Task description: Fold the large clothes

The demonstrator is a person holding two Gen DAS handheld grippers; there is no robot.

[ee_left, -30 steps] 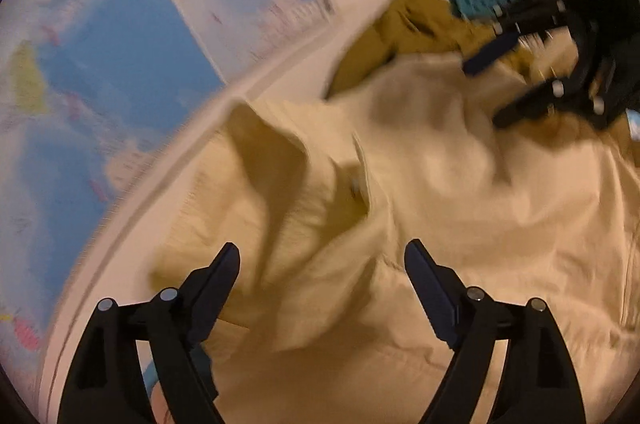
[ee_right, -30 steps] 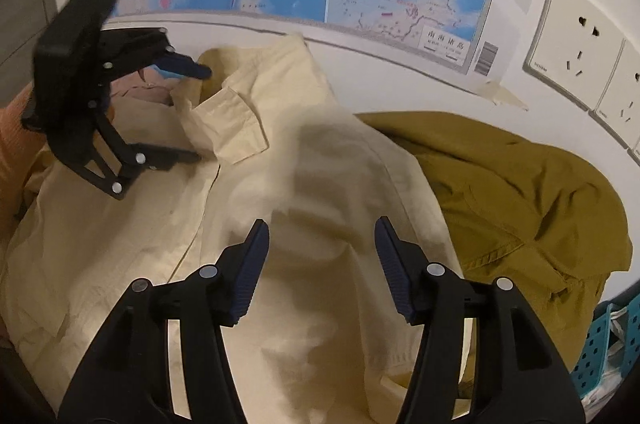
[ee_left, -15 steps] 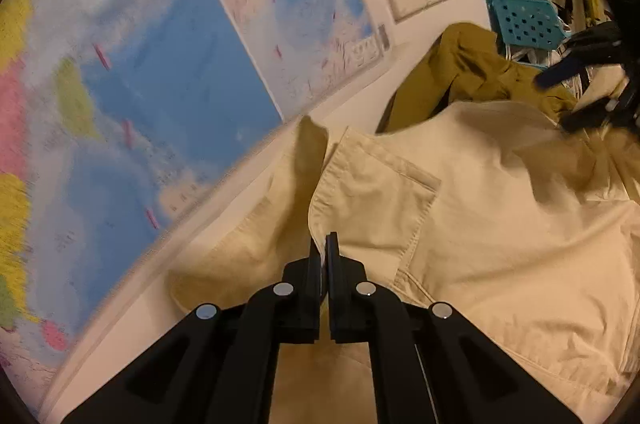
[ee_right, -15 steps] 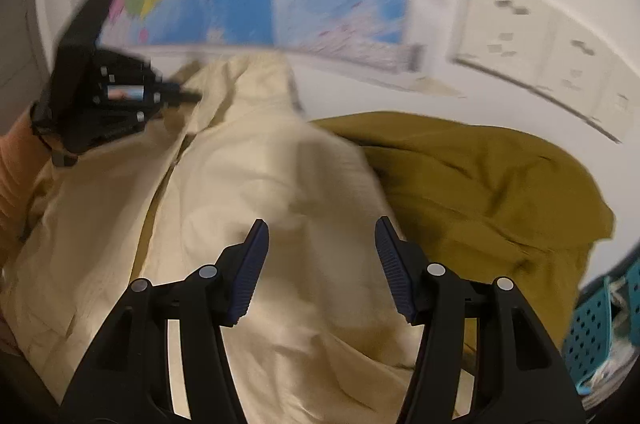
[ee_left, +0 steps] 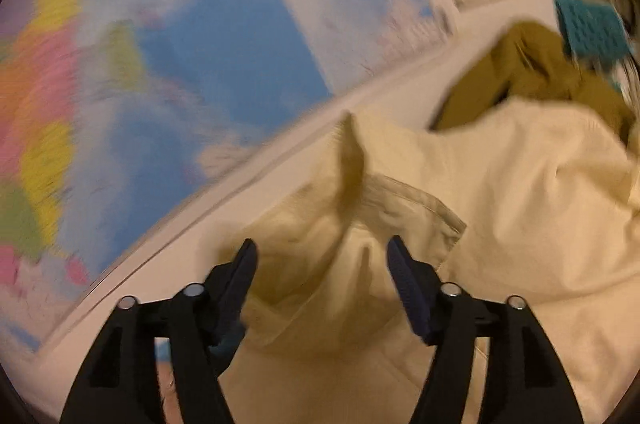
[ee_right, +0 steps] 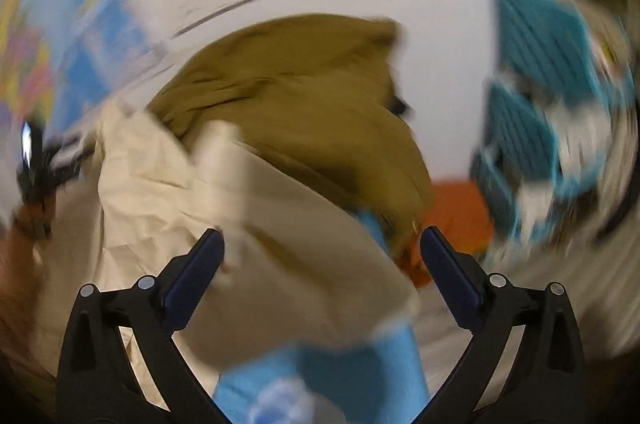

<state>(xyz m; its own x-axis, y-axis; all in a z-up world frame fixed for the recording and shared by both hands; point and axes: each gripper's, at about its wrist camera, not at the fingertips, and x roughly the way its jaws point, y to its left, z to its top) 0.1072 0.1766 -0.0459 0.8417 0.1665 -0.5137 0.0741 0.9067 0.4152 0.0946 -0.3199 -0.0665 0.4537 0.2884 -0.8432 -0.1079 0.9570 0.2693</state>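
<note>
With the left gripper (ee_left: 320, 264) spread wide over a peaked ridge of the cream shirt (ee_left: 500, 191) and the right gripper (ee_right: 320, 252) equally agape, holding nothing, above its rumpled edge, a hasty pinch might catch the olive garment (ee_right: 304, 95) beyond the fingertips too.

A crumpled cream shirt (ee_left: 500, 191) lies spread, partly overlapping a heaped olive garment (ee_right: 304, 95).

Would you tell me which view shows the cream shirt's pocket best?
Left wrist view: the pocket lies just beyond the open left hand-held gripper. The right wrist view shows only blurred cream shirt, no pocket discernible.
</note>
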